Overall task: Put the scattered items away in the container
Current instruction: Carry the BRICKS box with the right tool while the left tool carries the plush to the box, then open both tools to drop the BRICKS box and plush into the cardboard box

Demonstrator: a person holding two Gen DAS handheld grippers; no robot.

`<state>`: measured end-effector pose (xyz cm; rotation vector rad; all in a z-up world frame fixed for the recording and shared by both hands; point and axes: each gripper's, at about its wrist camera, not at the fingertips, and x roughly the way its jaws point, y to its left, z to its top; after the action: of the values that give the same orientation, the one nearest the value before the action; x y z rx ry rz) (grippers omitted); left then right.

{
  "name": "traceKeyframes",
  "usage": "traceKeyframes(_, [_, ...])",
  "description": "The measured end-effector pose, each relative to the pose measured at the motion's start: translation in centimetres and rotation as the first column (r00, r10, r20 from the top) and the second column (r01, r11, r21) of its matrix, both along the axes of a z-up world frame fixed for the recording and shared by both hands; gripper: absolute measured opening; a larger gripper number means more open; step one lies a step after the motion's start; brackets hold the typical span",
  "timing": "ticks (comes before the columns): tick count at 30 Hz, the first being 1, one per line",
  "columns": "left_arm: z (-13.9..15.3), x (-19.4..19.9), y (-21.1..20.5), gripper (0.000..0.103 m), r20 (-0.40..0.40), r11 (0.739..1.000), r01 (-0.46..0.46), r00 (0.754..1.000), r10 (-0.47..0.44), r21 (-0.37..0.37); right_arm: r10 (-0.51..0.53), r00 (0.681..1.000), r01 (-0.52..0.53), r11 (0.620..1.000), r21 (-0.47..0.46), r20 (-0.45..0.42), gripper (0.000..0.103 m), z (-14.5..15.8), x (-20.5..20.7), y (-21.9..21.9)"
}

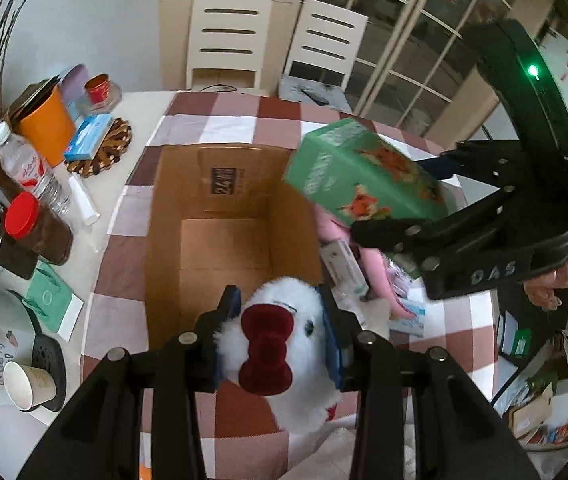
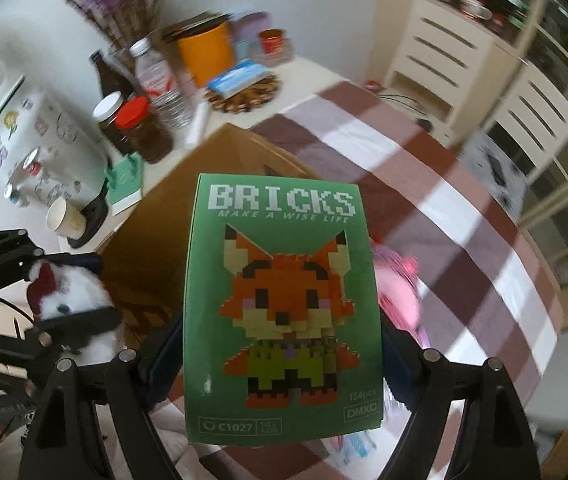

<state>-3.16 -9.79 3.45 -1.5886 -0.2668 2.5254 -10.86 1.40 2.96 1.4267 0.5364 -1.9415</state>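
A: Which step is this?

B: The carry, I'd say. Both grippers are loaded and neither item is in the box (image 1: 224, 240) yet. The box looks empty inside, sitting on the checked cloth (image 1: 244, 116) towards the table's left side.

A: What has the left gripper (image 1: 280, 320) got?

B: A white plush (image 1: 284, 344) with a dark red bow, pinched narrow between the blue pads. It hangs at the box's near edge, just over the rim or just short of it; I cannot tell which.

A: And the right gripper (image 2: 284, 356)?

B: Jaws set wide, clamped on the two sides of a green bricks carton (image 2: 284, 304). From the left wrist view the carton (image 1: 363, 172) is tilted above the box's right edge and far right corner.

A: Anything left on the cloth?

B: Yes, beside the box's right wall: something pink (image 1: 367, 256), a small white packet (image 1: 343, 268), and a few blurred bits nearer the table edge.

A: So the next move?

B: Probably bring each item fully over the opening, lower it, then let go. The carton wants levelling, or it may catch the wall. The two grippers are close, so one at a time seems safer.
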Motion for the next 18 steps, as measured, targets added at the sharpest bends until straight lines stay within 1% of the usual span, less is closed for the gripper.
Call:
traceKeyframes(3, [-1.4,-1.1,-1.4,0.038,0.025,0.999,-0.029,0.999,0.028,0.032,0.075,0.997,-0.076,0.996,0.045,0.013,0.086,-1.4,-0.7,-3.2])
traceKeyframes(7, [-3.5,-2.2,-3.0,0.038,0.061,0.995,-0.065,0.996,0.061,0.071,0.147,0.989,-0.149,0.982,0.120,0.023,0.086,-3.7,-1.6,-5.5])
traceKeyframes(12, [-5.3,-3.4,-4.2,0.036,0.100,0.992,-0.098,0.991,0.090,0.079,0.222,0.975,-0.224,0.955,0.197,0.034,0.085,-5.8,-2.6,-7.8])
traceKeyframes(15, [-6.0,-4.0,-4.9,0.036,0.116,0.990,-0.115,0.988,0.105,0.083,0.249,0.967,-0.255,0.940,0.226,0.058,0.082,-6.9,-3.4,-8.9])
traceKeyframes(18, [-6.6,-4.3,-5.5,0.036,0.127,0.988,-0.126,0.985,0.114,0.087,0.248,0.964,-0.264,0.931,0.253,0.094,0.082,-8.5,-4.0,-9.1])
